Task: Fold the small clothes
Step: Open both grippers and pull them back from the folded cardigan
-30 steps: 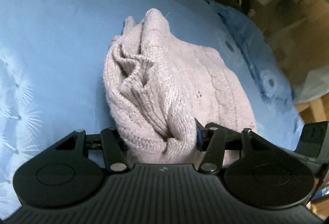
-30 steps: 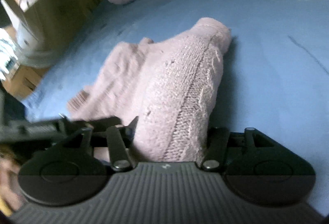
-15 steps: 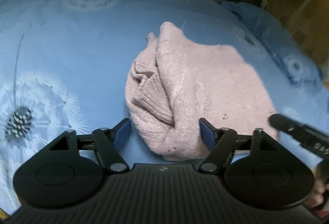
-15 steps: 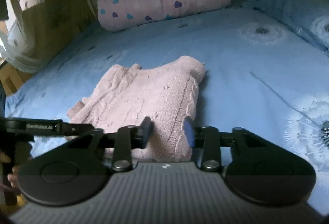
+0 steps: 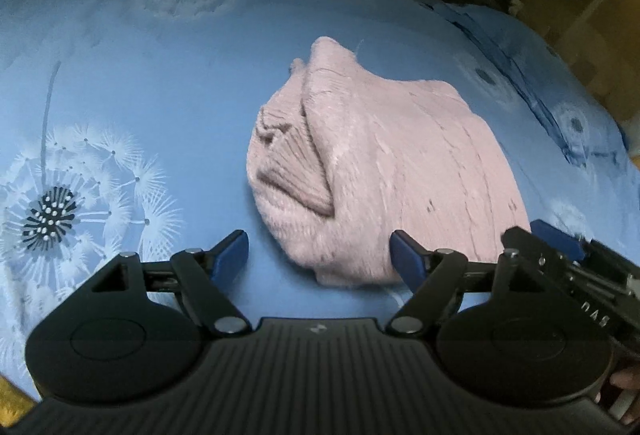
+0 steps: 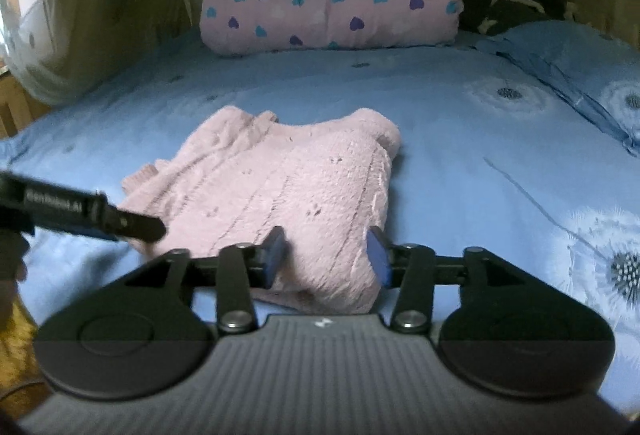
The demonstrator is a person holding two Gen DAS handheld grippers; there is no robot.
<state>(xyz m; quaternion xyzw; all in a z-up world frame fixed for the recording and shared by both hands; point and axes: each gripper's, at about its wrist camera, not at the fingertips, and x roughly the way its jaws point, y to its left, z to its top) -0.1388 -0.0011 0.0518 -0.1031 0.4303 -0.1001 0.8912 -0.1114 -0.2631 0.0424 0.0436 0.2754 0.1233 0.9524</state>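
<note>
Both my tongs are open now, left tongs [image 5: 318,255] and right tongs [image 6: 326,255], just opening. The folded pink knit sweater [image 5: 384,171] lies on the bed [image 5: 160,75] at 12 o'clock. I should back away gently, without catching the wool.

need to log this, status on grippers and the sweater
Left gripper open, clear of the pink sweater. Right gripper just reopened, jaws astride sweater's near edge. Sweater folded on blue bedspread. Nothing in the way.

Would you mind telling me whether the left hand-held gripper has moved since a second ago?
Yes. The left hand-held gripper has drawn back from the pink sweater lying on the blue bedspread; its jaws have just been opening and now stand clear of the knit.
</note>
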